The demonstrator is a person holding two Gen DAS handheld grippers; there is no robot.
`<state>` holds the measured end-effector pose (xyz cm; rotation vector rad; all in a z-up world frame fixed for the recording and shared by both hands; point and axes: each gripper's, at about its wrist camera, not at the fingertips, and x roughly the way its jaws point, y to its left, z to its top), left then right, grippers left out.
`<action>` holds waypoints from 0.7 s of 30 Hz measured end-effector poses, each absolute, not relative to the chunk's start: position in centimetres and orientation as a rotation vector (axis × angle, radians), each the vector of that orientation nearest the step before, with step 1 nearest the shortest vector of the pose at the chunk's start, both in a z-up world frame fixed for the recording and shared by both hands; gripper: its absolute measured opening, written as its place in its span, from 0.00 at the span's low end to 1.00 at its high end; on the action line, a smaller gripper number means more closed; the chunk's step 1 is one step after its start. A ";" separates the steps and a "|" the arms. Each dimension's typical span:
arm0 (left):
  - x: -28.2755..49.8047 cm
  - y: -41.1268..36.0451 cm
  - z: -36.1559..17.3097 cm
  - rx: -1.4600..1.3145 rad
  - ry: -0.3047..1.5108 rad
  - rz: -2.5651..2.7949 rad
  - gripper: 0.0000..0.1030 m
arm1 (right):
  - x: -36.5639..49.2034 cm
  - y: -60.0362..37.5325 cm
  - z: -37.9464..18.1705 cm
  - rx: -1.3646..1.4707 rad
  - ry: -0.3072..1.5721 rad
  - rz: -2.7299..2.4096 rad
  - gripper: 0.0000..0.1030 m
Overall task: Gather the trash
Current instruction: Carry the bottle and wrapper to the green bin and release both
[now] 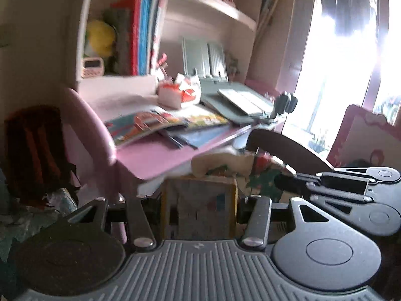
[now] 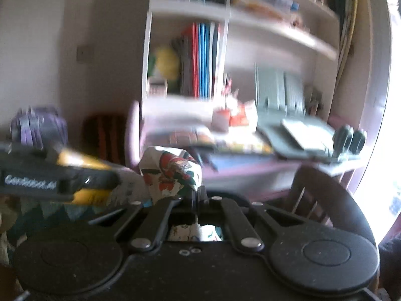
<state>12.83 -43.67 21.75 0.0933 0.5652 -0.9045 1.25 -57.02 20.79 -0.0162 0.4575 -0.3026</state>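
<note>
Yellow-edged carton (image 1: 199, 207) clamped between the fingers of the left gripper (image 1: 199, 209), jaws set about half apart on its two sides, printed face turned toward the camera. Crumpled printed wrapper (image 2: 173, 173), white with red and green patches, pinched at its lower edge by the right gripper (image 2: 199, 195), jaws pressed together on the thin foil, the bulk bunched up above the fingertips. Both pieces of trash carried in the air, short of the front edge of the pink surface (image 1: 160, 155), touching nothing on it. Right gripper also seen from the left wrist camera, just to the right of the carton, the wrapper beside it; left gripper with the yellow carton seen at the left border of the right wrist view. Farther back on the surface: picture books (image 1: 150, 125) spread near the front edge, a white and red plastic bag (image 1: 188, 90) toward the back edge, a grey book stand (image 1: 238, 102) toward the right edge. Shelf (image 1: 120, 37) with upright books above the back left corner. Everything blurred; print unreadable.
</note>
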 end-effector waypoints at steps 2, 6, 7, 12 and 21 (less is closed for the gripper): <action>13.2 -45.4 20.6 0.119 0.592 -0.920 0.49 | 1.6 -57.8 19.9 -0.031 0.509 -0.297 0.01; 13.7 -48.0 18.1 0.195 0.630 -0.921 0.49 | 2.2 -59.3 19.0 -0.036 0.559 -0.295 0.01; 14.0 -48.8 17.4 0.211 0.646 -0.916 0.49 | 2.3 -59.4 18.6 -0.034 0.573 -0.291 0.01; 15.4 -50.8 15.0 0.274 0.708 -0.894 0.49 | 3.8 -60.3 17.4 -0.040 0.608 -0.279 0.01; 16.9 -52.5 12.8 0.361 0.761 -0.892 0.50 | 7.9 -62.0 13.8 -0.011 0.718 -0.261 0.10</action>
